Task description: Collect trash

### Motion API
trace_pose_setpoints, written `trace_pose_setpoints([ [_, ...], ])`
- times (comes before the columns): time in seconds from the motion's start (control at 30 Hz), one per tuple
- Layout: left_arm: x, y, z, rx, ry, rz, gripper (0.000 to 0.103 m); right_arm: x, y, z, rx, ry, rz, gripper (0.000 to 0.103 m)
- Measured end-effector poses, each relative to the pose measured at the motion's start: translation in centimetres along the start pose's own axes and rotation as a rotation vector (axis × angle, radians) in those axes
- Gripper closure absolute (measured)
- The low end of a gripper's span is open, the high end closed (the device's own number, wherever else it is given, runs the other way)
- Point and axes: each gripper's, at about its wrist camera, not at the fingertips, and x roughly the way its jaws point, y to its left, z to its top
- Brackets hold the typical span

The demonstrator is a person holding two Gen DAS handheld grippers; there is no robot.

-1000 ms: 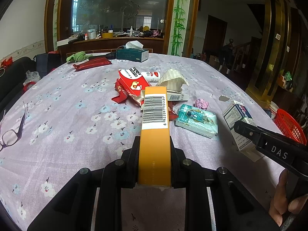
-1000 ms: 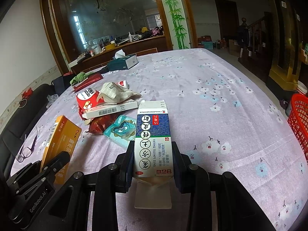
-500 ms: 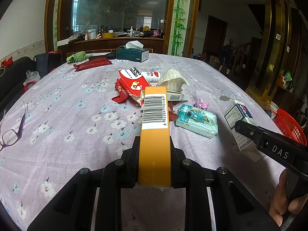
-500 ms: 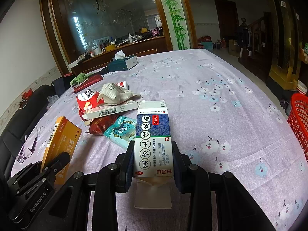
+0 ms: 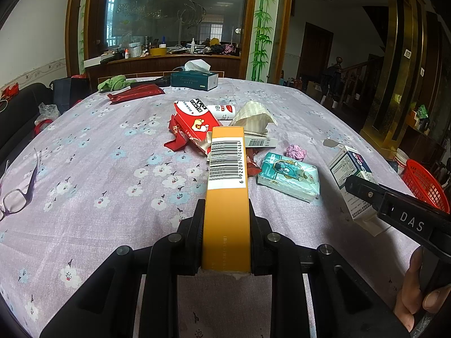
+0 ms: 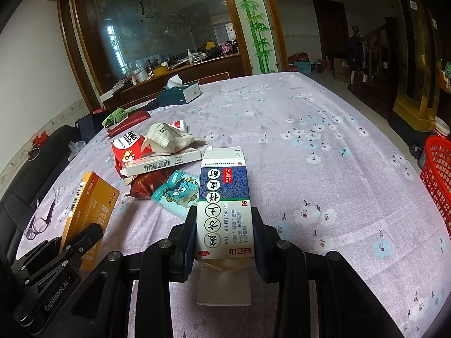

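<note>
Fingers of the left gripper (image 5: 227, 219) pinch an orange box (image 5: 227, 197); the right gripper (image 6: 224, 225) clamps a blue-white carton (image 6: 224, 197).

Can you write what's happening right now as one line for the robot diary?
left gripper: shut on orange box | right gripper: shut on blue-white box | red basket: right of table, nothing dropped yet

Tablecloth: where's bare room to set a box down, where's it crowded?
Free: the wide stretch of tablecloth between the trash pile and the red basket, and the strip between the glasses and the orange box. Crowded: mid-table around the red packet and teal tissue pack.
</note>
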Motion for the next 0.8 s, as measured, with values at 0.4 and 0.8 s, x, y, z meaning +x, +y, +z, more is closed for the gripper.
trace_pose_setpoints([
  [0.4, 0.01, 0.03, -0.01, 0.000, 0.000, 0.000, 0.080, -0.15, 0.05, 0.12, 0.008, -0.005, 0.000, 0.066],
  [0.8, 0.05, 0.01, 0.00, 0.001, 0.001, 0.003, 0.080, -0.05, -0.04, 0.15, 0.008, -0.006, 0.000, 0.066],
])
